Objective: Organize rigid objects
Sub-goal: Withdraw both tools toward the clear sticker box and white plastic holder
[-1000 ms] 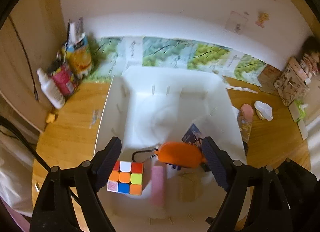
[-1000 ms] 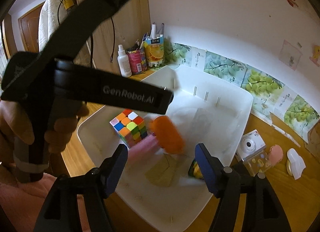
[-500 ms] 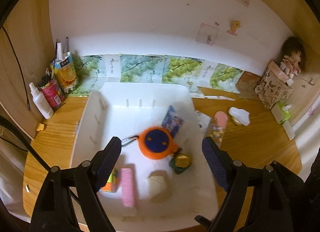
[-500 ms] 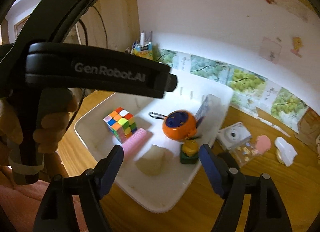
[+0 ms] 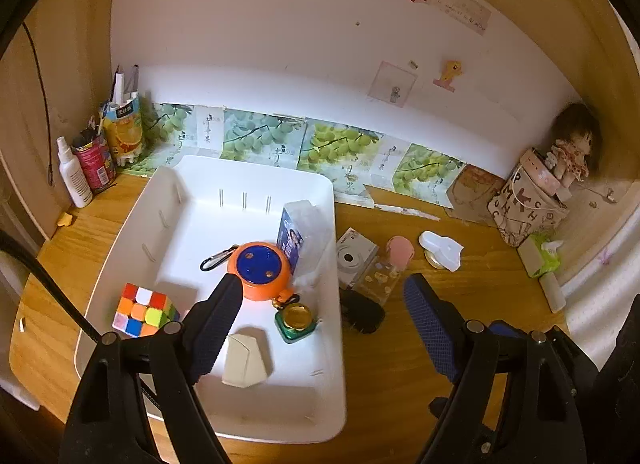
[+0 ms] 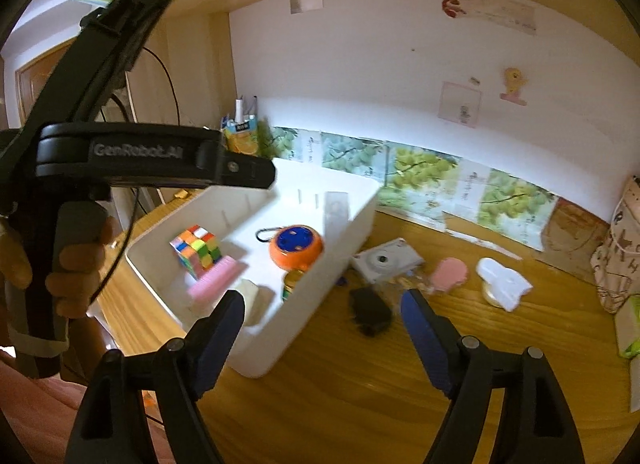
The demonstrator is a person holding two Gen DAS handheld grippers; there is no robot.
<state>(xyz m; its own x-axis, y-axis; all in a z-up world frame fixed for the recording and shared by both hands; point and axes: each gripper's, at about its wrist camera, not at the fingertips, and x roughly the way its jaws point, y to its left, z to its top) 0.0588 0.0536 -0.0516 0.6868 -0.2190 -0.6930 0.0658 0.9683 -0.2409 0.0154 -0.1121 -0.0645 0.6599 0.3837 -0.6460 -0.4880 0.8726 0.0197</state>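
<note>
**In the white bin, six things; beside it, four**

At centre left, the bin (image 5: 256, 424) held one puzzle cube (image 5: 144, 310), one orange reel (image 5: 260, 270), one jar (image 5: 296, 318), one box (image 5: 292, 238), one beige block (image 5: 244, 360) and one pink bar (image 6: 216, 276). One camera (image 5: 354, 256) sat to its right. The left gripper (image 5: 320, 328) gaped empty; the right gripper (image 6: 322, 330) was opening, empty.

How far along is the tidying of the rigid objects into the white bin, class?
Done: the cube, orange round case, blue box, green jar and beige block lie in the white bin. In hand: nothing; the left gripper is open and the right gripper is opening, both empty. Left: the white camera, black object and pink-topped clear item on the desk.
</note>
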